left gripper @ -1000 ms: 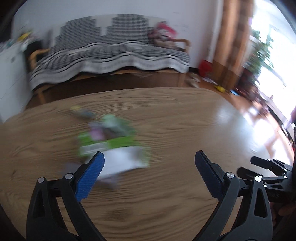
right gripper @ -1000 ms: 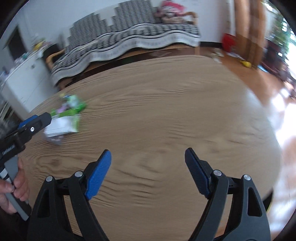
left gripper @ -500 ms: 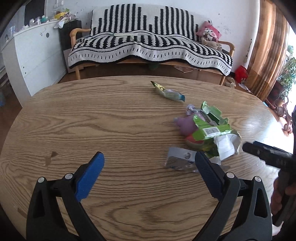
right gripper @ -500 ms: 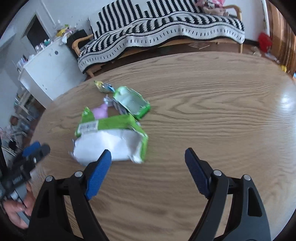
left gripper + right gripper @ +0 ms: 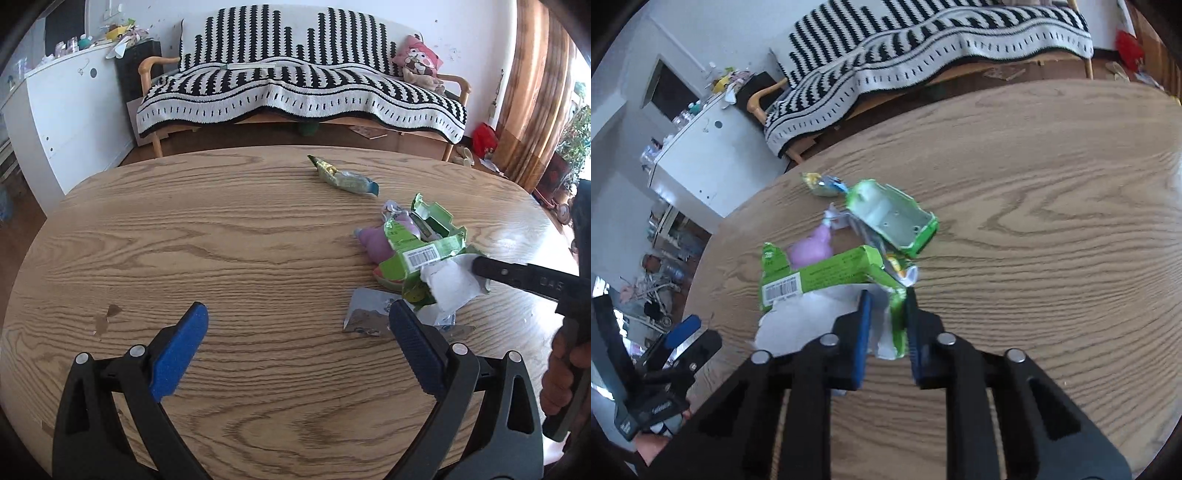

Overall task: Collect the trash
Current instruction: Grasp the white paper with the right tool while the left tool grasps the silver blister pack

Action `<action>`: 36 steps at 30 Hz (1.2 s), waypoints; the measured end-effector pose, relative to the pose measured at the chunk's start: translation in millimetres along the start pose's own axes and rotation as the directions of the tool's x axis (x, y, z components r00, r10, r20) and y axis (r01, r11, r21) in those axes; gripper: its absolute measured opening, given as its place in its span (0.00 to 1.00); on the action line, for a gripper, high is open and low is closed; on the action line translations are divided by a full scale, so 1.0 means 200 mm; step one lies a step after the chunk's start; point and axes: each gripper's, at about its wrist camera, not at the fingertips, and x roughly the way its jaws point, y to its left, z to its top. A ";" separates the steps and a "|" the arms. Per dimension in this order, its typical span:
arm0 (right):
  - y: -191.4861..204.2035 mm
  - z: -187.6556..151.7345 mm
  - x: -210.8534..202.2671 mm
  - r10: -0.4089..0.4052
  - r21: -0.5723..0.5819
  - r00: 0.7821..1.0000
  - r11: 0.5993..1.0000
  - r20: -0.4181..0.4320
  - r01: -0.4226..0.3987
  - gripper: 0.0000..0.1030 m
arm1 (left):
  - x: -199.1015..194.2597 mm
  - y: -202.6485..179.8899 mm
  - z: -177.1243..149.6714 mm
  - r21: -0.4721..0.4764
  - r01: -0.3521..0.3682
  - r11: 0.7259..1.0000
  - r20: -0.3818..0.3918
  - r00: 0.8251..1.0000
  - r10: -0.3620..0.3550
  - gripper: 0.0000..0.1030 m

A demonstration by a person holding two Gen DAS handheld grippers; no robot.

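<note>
- Two grippers over the wooden table (image 5: 229, 236); landmark is the torn green packet (image 5: 827, 277).
- right gripper (image 5: 886, 325): jaws have just been closing, now pinched on the near edge of the torn green packet, where its white inner lining (image 5: 798, 317) and a green flap sit between the blue pads (image 5: 862, 332).
- left gripper (image 5: 295, 325): jaws wide apart, nothing between them, hovering over bare wood just left of the packet; its right pad overlaps a silver foil scrap (image 5: 365, 314) in view, contact cannot be told.
- Behind the packet: a pink soft item (image 5: 812, 247), touching it.
- Further behind: an open green tray-like carton (image 5: 894, 218), inside looks empty.
- Beyond that, apart from the pile: a small yellow-blue snack wrapper (image 5: 343, 179).
</note>
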 end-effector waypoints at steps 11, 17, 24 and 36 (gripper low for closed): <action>-0.08 -0.02 -0.43 -0.038 0.011 0.985 0.999 0.166 0.037 0.11 | 0.08 -0.13 -0.01 -0.176 0.127 0.976 -0.124 0.981 -0.150 0.93; -0.21 -0.09 -0.58 -0.069 0.025 0.982 0.998 0.173 0.066 0.11 | 0.20 -0.26 -0.01 -0.281 0.087 0.956 -0.207 0.967 -0.149 0.93; -0.34 -0.18 -0.74 -0.098 0.032 0.978 0.995 0.185 0.093 0.11 | 0.28 -0.39 0.00 -0.267 0.002 0.964 -0.241 0.968 -0.069 0.87; -0.63 -0.31 -1.06 -0.170 0.115 0.956 0.983 0.239 0.146 0.11 | 0.04 -0.55 -0.01 -0.129 -0.018 0.991 -0.171 0.985 -0.005 0.03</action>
